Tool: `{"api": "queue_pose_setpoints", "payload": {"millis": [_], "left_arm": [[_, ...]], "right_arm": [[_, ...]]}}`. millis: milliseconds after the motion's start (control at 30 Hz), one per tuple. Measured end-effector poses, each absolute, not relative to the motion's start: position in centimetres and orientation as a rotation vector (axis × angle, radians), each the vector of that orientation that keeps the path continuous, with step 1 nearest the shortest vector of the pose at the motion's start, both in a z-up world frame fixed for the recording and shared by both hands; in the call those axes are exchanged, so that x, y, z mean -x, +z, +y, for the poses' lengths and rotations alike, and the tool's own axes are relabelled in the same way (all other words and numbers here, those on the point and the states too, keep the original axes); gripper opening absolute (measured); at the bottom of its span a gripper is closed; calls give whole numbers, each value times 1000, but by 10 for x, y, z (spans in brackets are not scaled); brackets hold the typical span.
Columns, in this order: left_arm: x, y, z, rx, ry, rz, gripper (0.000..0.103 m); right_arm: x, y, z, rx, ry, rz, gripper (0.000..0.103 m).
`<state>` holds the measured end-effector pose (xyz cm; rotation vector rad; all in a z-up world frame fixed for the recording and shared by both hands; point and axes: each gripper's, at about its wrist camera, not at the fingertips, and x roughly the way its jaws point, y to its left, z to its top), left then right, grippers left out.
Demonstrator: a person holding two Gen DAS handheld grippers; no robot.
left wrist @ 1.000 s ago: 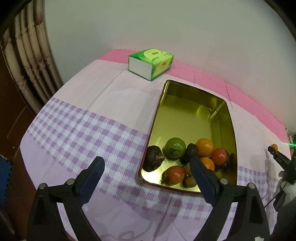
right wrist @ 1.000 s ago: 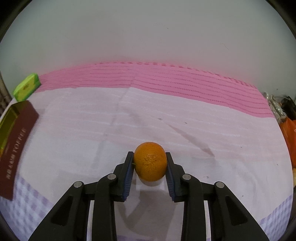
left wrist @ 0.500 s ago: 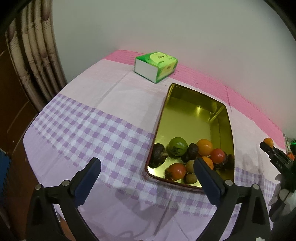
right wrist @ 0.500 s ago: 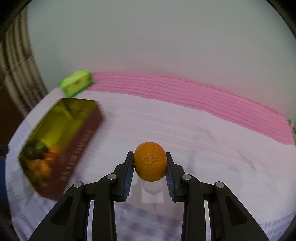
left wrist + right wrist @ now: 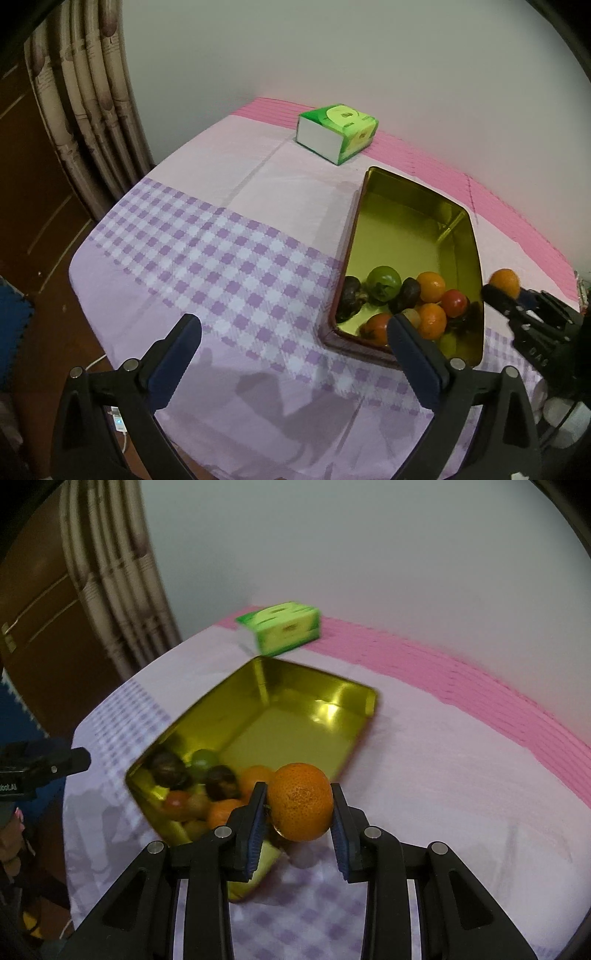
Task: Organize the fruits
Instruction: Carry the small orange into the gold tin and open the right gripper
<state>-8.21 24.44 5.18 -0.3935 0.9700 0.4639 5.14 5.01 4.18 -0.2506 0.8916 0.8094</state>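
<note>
The desk [image 5: 229, 258] carries a gold tin [image 5: 280, 716] with fruit piled at its near end, around 9 o'clock from the right gripper [image 5: 297, 808], which is clamped on an orange [image 5: 300, 806] above the tin's near corner. The left gripper [image 5: 295, 350] hangs wide and empty. Released here, the orange might strike the rim or roll off the crowded pile.
</note>
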Motion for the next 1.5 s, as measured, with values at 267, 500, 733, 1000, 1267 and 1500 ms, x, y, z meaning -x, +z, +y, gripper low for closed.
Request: {"api": "queue_pose_setpoints", "payload": {"millis": [267,500,733,1000,1267,1500], "left_arm": [[85,51,248,383,479,963,100],[82,47,245,375,470,982,100],[81,42,245,376,466,992,100],[80,40,245,380,457,996,100],[80,37,244,378,456,1002,100],[79,38,244,377,454,1003,99]], "right_arm": [[-36,30,87,278,865,913,33],[-38,14,100,305,859,947,33],[-37,8,109,333,848,948,33],[-37,3,114,342,843,949,34],[-36,5,115,316,863,945,60],[-24,7,124,355,865,914,78]]}}
